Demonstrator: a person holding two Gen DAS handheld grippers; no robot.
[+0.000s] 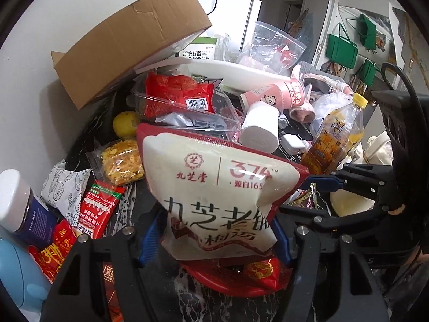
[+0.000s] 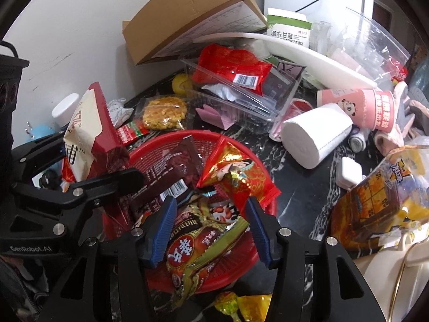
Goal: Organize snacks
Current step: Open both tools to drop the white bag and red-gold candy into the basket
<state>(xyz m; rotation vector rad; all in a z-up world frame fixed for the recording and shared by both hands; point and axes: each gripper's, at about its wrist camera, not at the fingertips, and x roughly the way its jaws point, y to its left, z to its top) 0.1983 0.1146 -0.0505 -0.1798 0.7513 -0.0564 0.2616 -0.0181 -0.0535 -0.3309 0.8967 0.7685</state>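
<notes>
A big brown cardboard box (image 2: 193,16) leans on the wall at the back edge of the dark marble bench (image 2: 308,187). In front of it sits a clear plastic tray (image 2: 257,99) with a red snack pack (image 2: 233,67) and a silver packet inside.

Nearer to the front is a round red basket (image 2: 166,145). In it lie a dark brown snack bar (image 2: 171,171), a shiny red and gold candy bag (image 2: 236,171) and a green and brown peanut bag (image 2: 203,244).

The left gripper (image 1: 214,233) is squeezed shut on a big white and red snack bag (image 1: 214,187). The bag is puffy, has big dark letters on it and stands up tall, just over the left rim of the basket.

The right gripper (image 2: 209,228) has its blue fingers (image 2: 163,230) wide apart. It holds nothing. It hangs over the front part of the basket, right above the peanut bag.

A white paper roll (image 2: 316,136) lies on its side to the right of the basket, with a pink panda cup (image 2: 356,107) behind it. An orange drink bottle (image 2: 375,198) is at the right edge. A clear pack of yellow crispy bits (image 2: 163,112), a small red and green packet (image 2: 131,131) and a yellow lemon (image 2: 181,83) lie behind the basket, near the wall.
</notes>
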